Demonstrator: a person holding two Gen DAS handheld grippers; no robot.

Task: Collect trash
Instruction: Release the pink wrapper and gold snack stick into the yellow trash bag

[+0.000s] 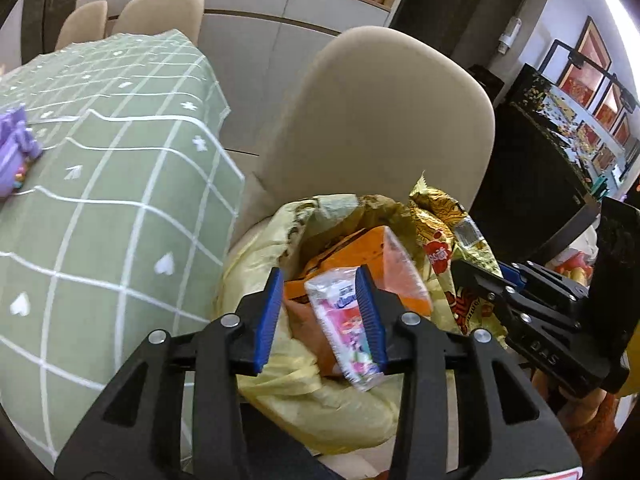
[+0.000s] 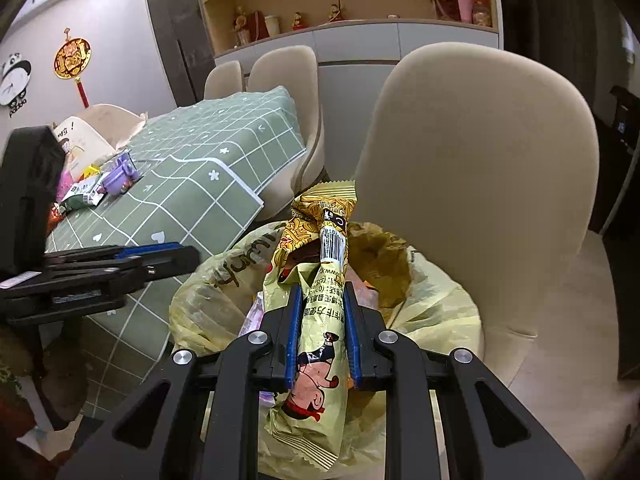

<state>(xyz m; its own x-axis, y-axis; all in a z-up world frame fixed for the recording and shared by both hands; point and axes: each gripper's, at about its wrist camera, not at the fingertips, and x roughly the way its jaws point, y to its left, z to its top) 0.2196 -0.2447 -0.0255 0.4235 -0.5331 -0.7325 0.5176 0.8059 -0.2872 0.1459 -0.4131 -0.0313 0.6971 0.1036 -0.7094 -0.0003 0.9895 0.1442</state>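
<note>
A yellow plastic trash bag point(image 1: 320, 400) sits open on a beige chair seat; it also shows in the right wrist view point(image 2: 436, 312). An orange packet point(image 1: 360, 256) lies inside it. My left gripper point(image 1: 320, 284) hangs over the bag's mouth with its jaws apart; a pink-and-white wrapper point(image 1: 344, 320) lies between the blue pads, touching the right one. My right gripper point(image 2: 320, 300) is shut on a long yellow snack wrapper point(image 2: 320, 360) with a cartoon print, held over the bag. That wrapper also shows in the left wrist view point(image 1: 440, 240), at the tip of my right gripper point(image 1: 472, 276).
The beige chair back point(image 1: 376, 120) rises right behind the bag. A table with a green checked cloth point(image 2: 192, 184) stands to the left, carrying a purple toy point(image 2: 120, 176) and several wrappers point(image 2: 84, 196). More chairs point(image 2: 280, 72) stand behind the table.
</note>
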